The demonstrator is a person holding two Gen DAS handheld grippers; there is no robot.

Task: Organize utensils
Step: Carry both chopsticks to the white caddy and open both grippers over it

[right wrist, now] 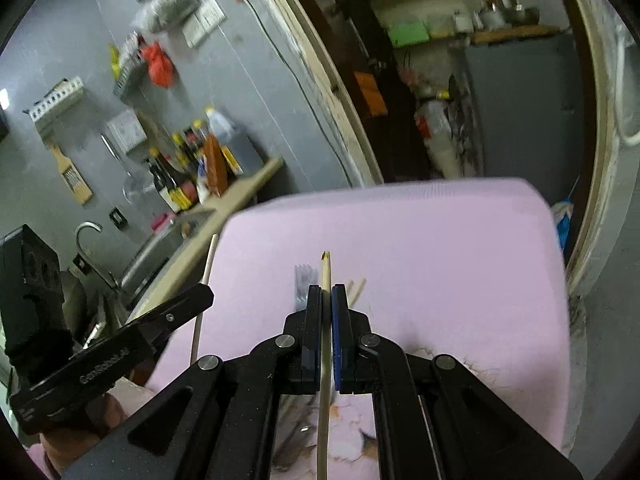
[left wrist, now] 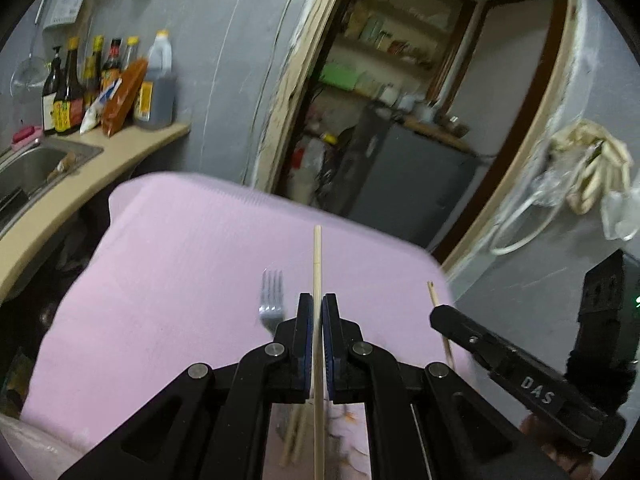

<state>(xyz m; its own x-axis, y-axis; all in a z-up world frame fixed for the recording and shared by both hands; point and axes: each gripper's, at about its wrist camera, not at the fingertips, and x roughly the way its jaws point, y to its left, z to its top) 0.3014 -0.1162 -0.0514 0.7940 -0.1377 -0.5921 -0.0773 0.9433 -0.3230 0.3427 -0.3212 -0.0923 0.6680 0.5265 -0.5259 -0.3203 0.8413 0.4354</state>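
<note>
The left gripper [left wrist: 318,300] pinches 1 pale wooden chopstick [left wrist: 317,256], raised over the pink cloth-covered table [left wrist: 180,264]. The right gripper [right wrist: 326,292] pinches a second pale wooden chopstick [right wrist: 325,270] with a chipped tip. A silver metal fork [left wrist: 272,296] lies on the cloth just left of the left gripper, with 2 more chopsticks [right wrist: 357,289] nearby.

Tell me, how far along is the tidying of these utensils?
Nothing looks sorted yet. In hand: the left tool is shut on one chopstick, and the right tool is shut on another chopstick. Left: the fork and a loose pair of chopsticks lie on the pink cloth.
</note>
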